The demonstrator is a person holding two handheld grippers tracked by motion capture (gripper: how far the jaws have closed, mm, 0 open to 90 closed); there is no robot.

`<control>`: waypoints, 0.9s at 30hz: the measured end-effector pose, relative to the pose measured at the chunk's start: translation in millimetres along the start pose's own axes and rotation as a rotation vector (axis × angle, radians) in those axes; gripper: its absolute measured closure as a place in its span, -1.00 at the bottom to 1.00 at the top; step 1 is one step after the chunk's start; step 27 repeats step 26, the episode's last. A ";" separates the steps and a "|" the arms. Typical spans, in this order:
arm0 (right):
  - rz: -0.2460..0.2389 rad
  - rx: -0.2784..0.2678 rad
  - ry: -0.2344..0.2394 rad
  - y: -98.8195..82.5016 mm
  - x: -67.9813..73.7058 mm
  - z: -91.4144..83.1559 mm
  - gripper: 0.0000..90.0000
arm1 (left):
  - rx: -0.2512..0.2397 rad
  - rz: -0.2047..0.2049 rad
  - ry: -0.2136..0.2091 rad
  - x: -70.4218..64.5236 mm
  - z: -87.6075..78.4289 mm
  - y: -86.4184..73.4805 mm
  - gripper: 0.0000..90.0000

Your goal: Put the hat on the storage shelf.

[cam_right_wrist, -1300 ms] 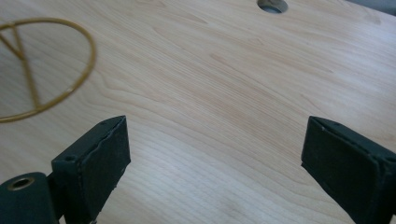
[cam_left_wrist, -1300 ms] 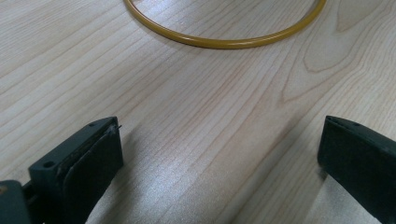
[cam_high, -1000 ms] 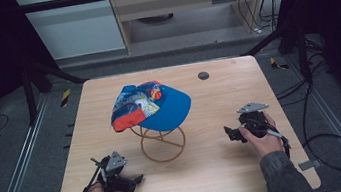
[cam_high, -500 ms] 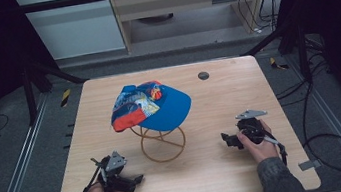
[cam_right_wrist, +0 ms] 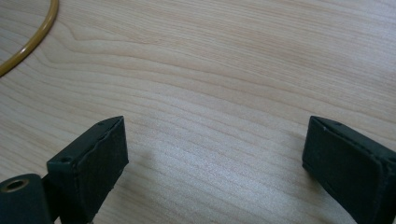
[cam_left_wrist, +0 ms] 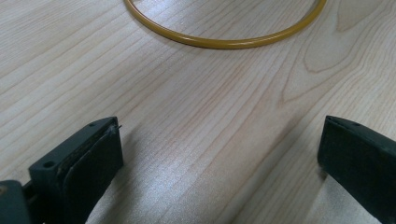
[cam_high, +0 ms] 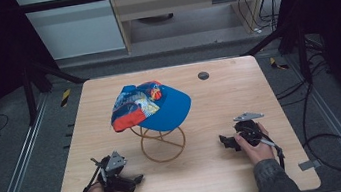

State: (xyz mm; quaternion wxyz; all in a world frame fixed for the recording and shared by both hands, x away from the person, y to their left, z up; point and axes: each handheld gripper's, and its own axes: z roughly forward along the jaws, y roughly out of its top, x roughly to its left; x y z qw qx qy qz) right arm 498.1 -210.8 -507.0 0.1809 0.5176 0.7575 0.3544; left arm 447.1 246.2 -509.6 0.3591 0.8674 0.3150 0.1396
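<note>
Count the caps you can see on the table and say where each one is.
1. The cap, blue with a patterned crown, sits on top of the wire stand near the middle of the table, between the left gripper and the right gripper.

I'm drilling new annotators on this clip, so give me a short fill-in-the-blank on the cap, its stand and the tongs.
1. The blue cap sits on top of a yellow ____ stand.
2. The left tongs have jaws that are ____, with bare wood between them.
3. The right tongs hold ____.
4. The stand rests on a ____ table.

Missing words: wire; open; nothing; wooden
</note>
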 end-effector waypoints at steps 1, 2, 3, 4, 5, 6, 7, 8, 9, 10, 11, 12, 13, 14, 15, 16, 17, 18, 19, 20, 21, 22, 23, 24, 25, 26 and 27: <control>-0.002 -0.002 -0.002 -0.2 1.0 0.2 -0.85 | 0.000 0.000 0.000 0.0 0.0 0.0 -1.00; -0.006 -0.001 -0.009 -0.3 1.4 0.7 -0.85 | 0.000 0.000 0.000 0.0 0.0 0.0 -1.00; -0.006 -0.004 -0.011 -0.4 1.6 0.9 -0.85 | 0.000 0.000 0.000 0.0 0.0 0.0 -1.00; -0.009 -0.009 -0.013 -0.9 1.6 1.1 -0.85 | 0.000 0.000 0.000 0.0 0.0 0.0 -1.00; -0.003 -0.012 -0.014 -1.5 2.8 1.0 -0.86 | 0.000 0.000 0.000 0.0 0.0 0.0 -1.00; -0.011 -0.017 -0.021 -2.5 3.9 1.4 -0.86 | 0.000 0.000 0.000 0.0 0.0 0.0 -1.00; -0.020 -0.023 -0.032 -3.4 4.4 2.1 -0.86 | 0.000 0.000 0.000 0.0 0.0 0.0 -1.00; -0.025 -0.028 -0.042 -4.3 5.7 2.5 -0.86 | 0.000 0.000 0.000 0.0 0.0 0.0 -1.00; -0.034 -0.025 -0.050 -4.2 6.7 3.0 -0.86 | 0.000 0.000 0.000 0.0 0.0 0.0 -1.00; -0.037 -0.022 -0.057 -4.1 7.6 3.3 -0.86 | 0.000 0.000 0.000 0.0 0.0 0.0 -1.00; -0.034 -0.021 -0.058 -3.9 8.8 3.4 -0.86 | 0.000 0.000 0.000 0.0 0.0 0.0 -1.00; -0.044 -0.015 -0.069 -3.8 9.9 3.8 -0.86 | 0.000 0.000 0.000 0.0 0.0 0.0 -1.00; -0.044 -0.015 -0.069 -3.8 9.9 3.8 -0.86 | 0.000 0.000 0.000 0.0 0.0 0.0 -1.00; -0.057 -0.010 -0.080 -3.8 12.0 4.6 -0.87 | 0.000 0.000 0.000 0.0 0.0 0.0 -1.00; -0.053 -0.008 -0.081 -4.0 13.1 4.4 -0.87 | 0.000 0.000 0.000 0.0 0.0 0.0 -1.00; -0.056 -0.011 -0.087 -4.8 14.9 4.3 -0.87 | -0.001 0.000 0.000 -0.1 0.0 -0.1 -1.00; -0.047 -0.008 -0.082 -5.2 16.4 3.5 -0.87 | 0.000 0.000 0.000 -0.1 0.0 -0.1 -1.00; -0.047 -0.008 -0.082 -5.2 16.4 3.5 -0.87 | 0.000 0.000 0.000 -0.1 0.0 -0.1 -1.00; -0.055 -0.011 -0.077 -6.1 17.3 2.8 -0.87 | 0.000 0.000 0.000 -0.1 0.0 0.0 -1.00; -0.054 -0.009 -0.075 -7.4 20.0 1.8 -0.87 | 0.000 0.000 0.000 -0.1 0.0 0.0 -1.00; -0.053 -0.008 -0.075 -7.4 19.9 1.9 -0.87 | 0.000 0.000 0.000 0.0 0.0 0.0 -1.00; -0.054 -0.009 -0.075 -7.3 19.8 2.0 -0.87 | 0.000 0.000 0.000 -0.1 0.0 0.0 -1.00; -0.054 -0.009 -0.075 -7.3 19.8 2.0 -0.87 | 0.000 0.000 0.000 -0.1 0.0 0.0 -1.00; -0.054 -0.009 -0.075 -7.3 19.8 2.0 -0.87 | 0.000 0.000 0.000 -0.1 0.0 0.0 -1.00; -0.054 -0.009 -0.076 -7.3 19.7 2.0 -0.87 | 0.000 0.000 0.000 0.0 0.0 0.0 -1.00; -0.054 -0.009 -0.076 -7.3 19.7 2.0 -0.87 | 0.000 0.000 0.000 0.0 0.0 0.0 -1.00; -0.054 -0.009 -0.076 -7.3 19.7 2.0 -0.87 | 0.000 0.000 0.000 0.0 0.0 0.0 -1.00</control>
